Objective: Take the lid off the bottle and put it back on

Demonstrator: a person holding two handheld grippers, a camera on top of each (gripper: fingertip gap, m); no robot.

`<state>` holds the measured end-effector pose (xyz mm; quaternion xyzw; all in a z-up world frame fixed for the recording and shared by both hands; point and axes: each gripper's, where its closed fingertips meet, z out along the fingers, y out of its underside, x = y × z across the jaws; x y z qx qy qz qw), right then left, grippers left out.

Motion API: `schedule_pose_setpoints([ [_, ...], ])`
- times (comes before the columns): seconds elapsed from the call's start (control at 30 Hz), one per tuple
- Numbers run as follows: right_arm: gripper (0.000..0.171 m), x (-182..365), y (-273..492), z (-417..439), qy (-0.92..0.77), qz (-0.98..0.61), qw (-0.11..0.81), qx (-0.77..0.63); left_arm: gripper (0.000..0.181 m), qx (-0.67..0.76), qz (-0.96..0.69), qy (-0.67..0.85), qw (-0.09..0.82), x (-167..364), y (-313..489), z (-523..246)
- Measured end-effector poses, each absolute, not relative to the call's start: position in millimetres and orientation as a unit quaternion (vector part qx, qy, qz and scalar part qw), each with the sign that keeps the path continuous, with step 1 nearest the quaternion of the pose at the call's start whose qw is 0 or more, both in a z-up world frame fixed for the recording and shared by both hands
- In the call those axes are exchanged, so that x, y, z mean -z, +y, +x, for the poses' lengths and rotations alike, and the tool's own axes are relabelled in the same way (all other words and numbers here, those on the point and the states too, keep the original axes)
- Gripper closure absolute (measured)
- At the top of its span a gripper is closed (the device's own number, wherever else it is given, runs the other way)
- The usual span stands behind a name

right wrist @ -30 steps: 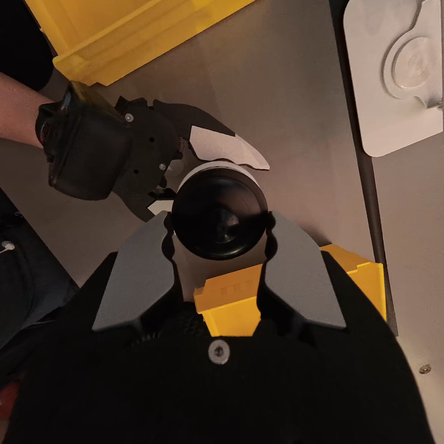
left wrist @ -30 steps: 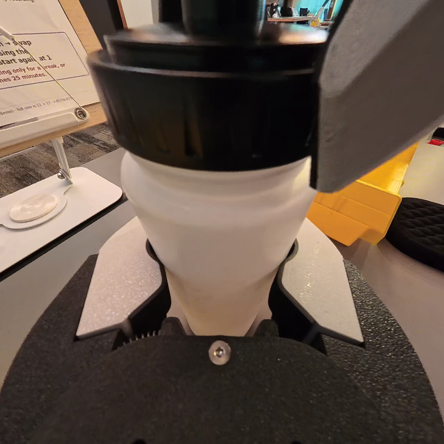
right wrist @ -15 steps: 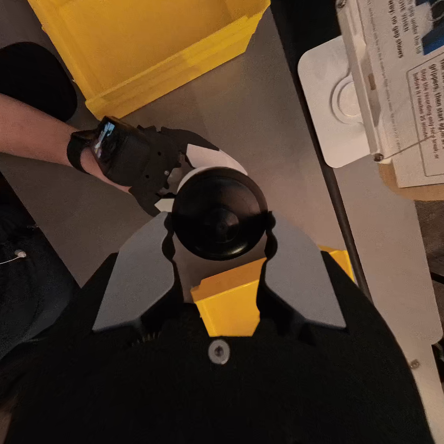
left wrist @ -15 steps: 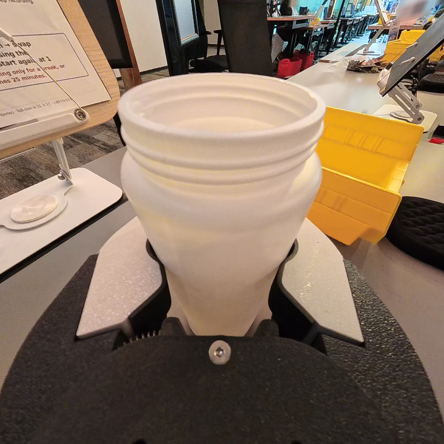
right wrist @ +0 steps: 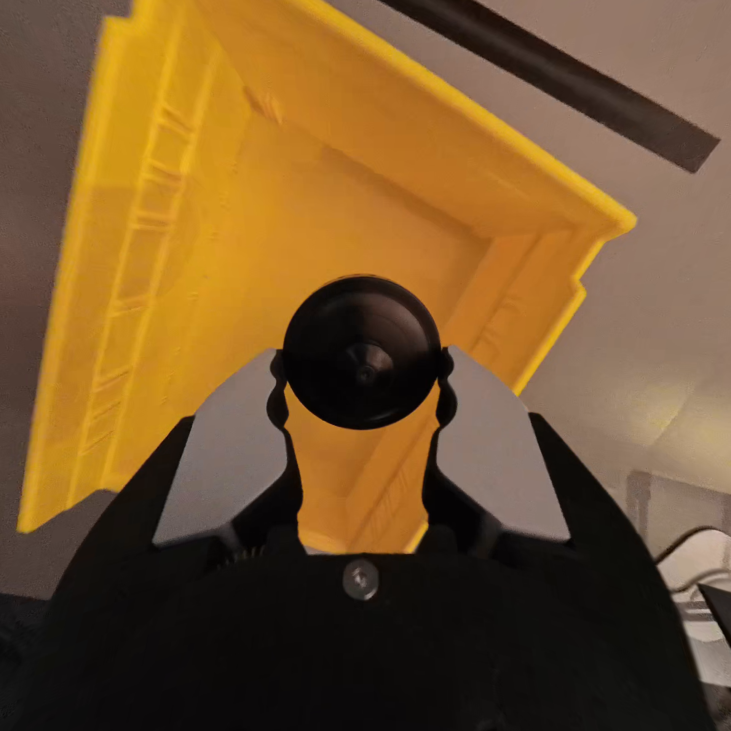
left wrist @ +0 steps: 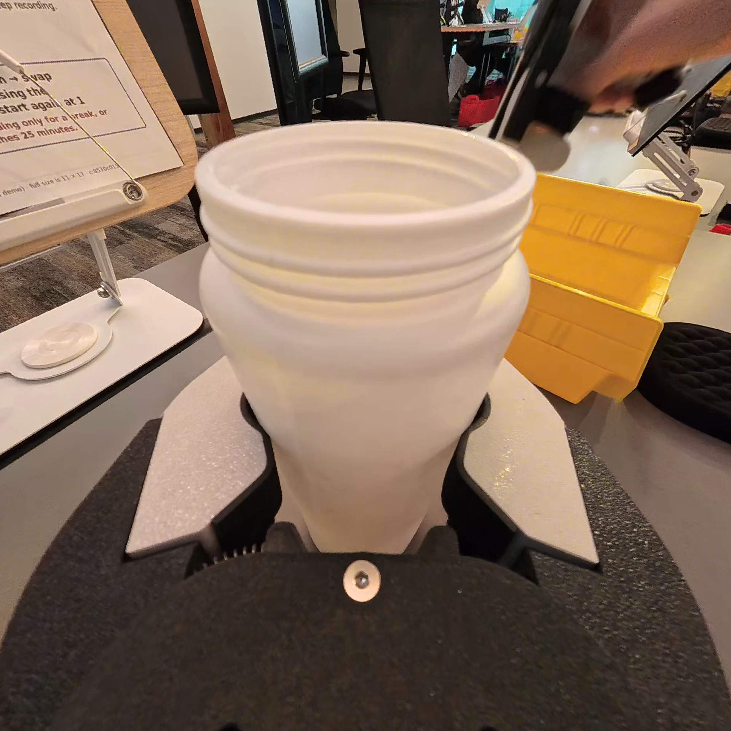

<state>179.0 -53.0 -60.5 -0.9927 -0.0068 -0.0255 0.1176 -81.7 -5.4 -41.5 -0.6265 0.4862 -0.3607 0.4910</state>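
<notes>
While upright on the grey counter (left wrist: 672, 494), open white bottle (left wrist: 364, 356) clamped low between left gripper (left wrist: 364, 447) jaws, beside yellow bin (right wrist: 277, 197). Over bin, black lid (right wrist: 362, 352) pinched at tips of right gripper (right wrist: 362, 364) jaws.

Bottle (left wrist: 364, 356) between stand (left wrist: 71, 348) at left — bin (left wrist: 593, 300) at right.

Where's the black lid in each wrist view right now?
Left wrist view: the black lid is not visible; only the open white bottle, held in the left claw.
Right wrist view: centre, pinched in the right claw.
Shared landmark: the yellow bin.
</notes>
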Motion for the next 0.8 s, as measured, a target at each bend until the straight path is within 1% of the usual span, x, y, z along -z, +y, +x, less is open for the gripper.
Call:
schedule_pose_setpoints([
  [0.17, 0.096, 115, -41, 198, 0.06, -0.992, 0.106, 0.022, 0.077, 0.36, -0.625, 0.487, 0.492, 42, -6, -82],
  [0.33, 0.096, 146, -36, 205, 0.076, -0.993, 0.087, 0.026, 0.077, 0.362, -0.626, 0.486, 0.49, 42, -5, -82],
  [0.43, 0.096, 153, -35, 211, 0.091, -0.991, 0.089, 0.034, 0.077, 0.363, -0.626, 0.486, 0.49, 42, -5, -82],
  [0.8, 0.096, 151, -33, 208, 0.084, -0.99, 0.108, 0.036, 0.078, 0.361, -0.625, 0.484, 0.495, 41, -3, -84],
])
